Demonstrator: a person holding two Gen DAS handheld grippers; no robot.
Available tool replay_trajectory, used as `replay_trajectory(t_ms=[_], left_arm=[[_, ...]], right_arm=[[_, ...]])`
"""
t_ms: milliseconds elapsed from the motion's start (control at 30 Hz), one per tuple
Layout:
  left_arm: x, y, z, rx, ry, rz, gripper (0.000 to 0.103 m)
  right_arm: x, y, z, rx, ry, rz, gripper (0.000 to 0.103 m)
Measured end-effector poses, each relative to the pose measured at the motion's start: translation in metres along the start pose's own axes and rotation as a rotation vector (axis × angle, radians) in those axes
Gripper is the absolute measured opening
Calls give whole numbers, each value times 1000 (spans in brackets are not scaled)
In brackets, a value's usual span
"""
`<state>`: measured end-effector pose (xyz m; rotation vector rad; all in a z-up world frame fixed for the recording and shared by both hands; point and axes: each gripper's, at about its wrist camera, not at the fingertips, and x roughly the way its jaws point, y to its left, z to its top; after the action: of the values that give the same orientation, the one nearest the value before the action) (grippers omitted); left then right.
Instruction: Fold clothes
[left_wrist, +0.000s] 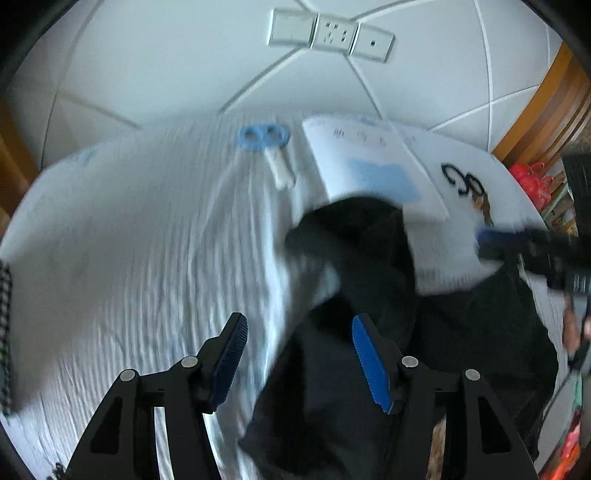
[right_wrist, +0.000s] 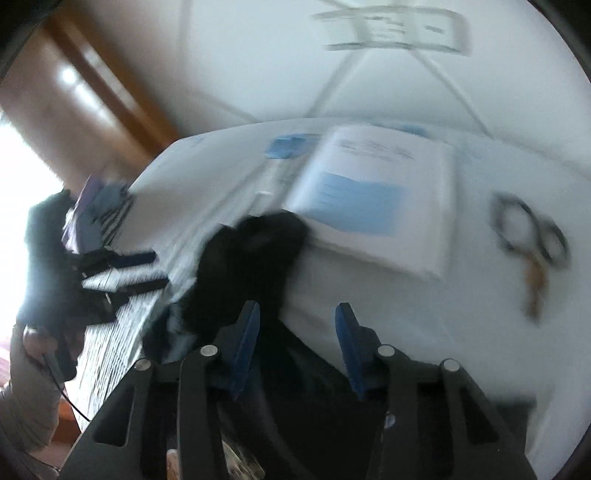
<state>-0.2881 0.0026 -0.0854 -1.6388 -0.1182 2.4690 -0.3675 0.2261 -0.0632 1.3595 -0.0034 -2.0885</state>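
Note:
A black garment (left_wrist: 354, 332) lies crumpled on a white ribbed cloth-covered table (left_wrist: 147, 240), reaching from the near edge toward the middle. My left gripper (left_wrist: 299, 354) is open just above its near left edge, holding nothing. In the right wrist view the black garment (right_wrist: 255, 254) lies bunched ahead and below. My right gripper (right_wrist: 295, 347) is open above it, empty. The right gripper also shows in the left wrist view (left_wrist: 517, 243) at the garment's right side. Both views are blurred by motion.
A white booklet with a blue patch (left_wrist: 373, 166) lies behind the garment. Blue-handled scissors (left_wrist: 264, 138) lie at the back, black-handled scissors (right_wrist: 532, 240) to the right. A tiled wall with sockets (left_wrist: 332, 35) stands behind. Folded clothes (right_wrist: 99, 210) sit at the left.

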Motion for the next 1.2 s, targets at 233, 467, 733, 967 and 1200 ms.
replay_trajectory(t_ms=[233, 467, 733, 967, 1200], left_arm=[[21, 17, -40, -51, 78, 68, 60], [21, 22, -51, -63, 51, 89, 60], [19, 18, -50, -64, 51, 138, 60], [-23, 8, -26, -58, -57, -4, 61], [-3, -30, 44, 13, -50, -75, 69]], right_arm=[[74, 44, 54, -160, 133, 2, 65], [108, 33, 38, -229, 289, -175, 13], [37, 3, 71, -98, -44, -329, 10], [-17, -11, 24, 39, -38, -117, 19], [-83, -95, -70, 310, -36, -222, 78]])
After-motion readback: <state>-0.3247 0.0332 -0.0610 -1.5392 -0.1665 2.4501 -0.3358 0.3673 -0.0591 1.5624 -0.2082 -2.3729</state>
